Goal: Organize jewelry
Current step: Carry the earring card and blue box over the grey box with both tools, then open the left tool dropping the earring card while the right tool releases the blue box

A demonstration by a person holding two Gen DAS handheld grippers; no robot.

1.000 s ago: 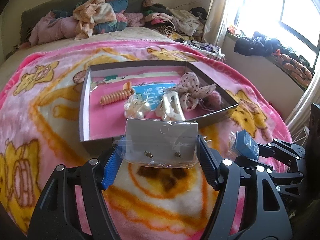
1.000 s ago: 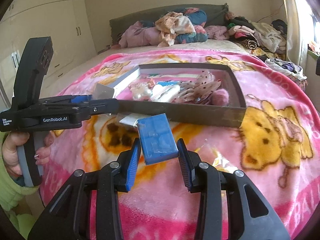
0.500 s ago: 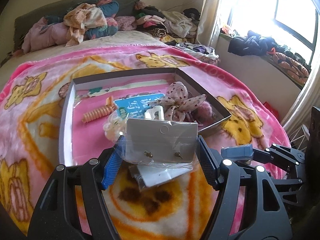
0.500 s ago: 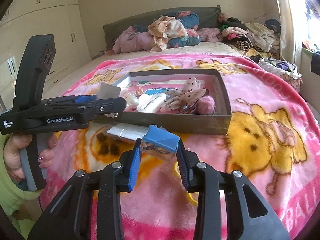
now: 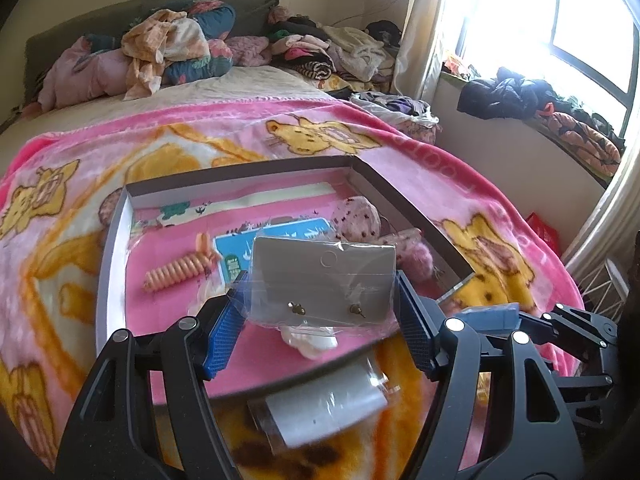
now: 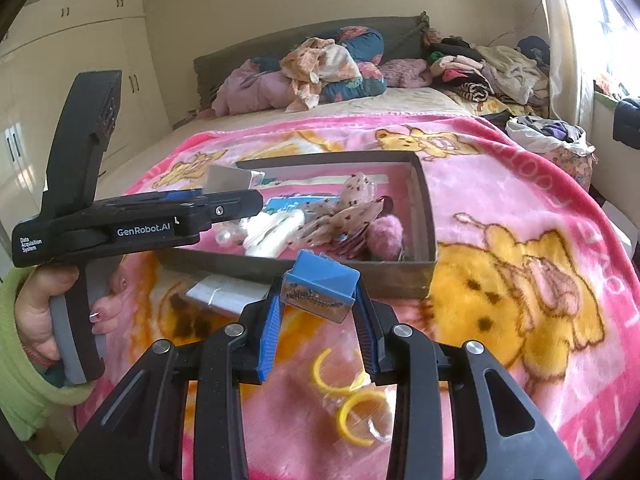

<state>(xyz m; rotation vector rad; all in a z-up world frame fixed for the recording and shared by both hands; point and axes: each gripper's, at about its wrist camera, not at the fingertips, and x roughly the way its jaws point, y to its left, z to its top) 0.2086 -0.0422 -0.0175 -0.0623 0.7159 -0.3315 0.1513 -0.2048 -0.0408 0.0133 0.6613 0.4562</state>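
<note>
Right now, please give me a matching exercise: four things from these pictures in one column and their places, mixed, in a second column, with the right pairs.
Things:
1. grey earring card
2. small blue box
3. orange spiral hair tie
4. yellow rings

Places:
A. on the blanket, below the right tool
B. inside the cardboard tray
C. held in the left tool
D. held in the right tool

Pairs: 1-C, 2-D, 3-B, 4-A

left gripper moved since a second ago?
Yes. The left gripper, shut on the earring card, has advanced over the box's near wall; the card now hangs above the box floor.
</note>
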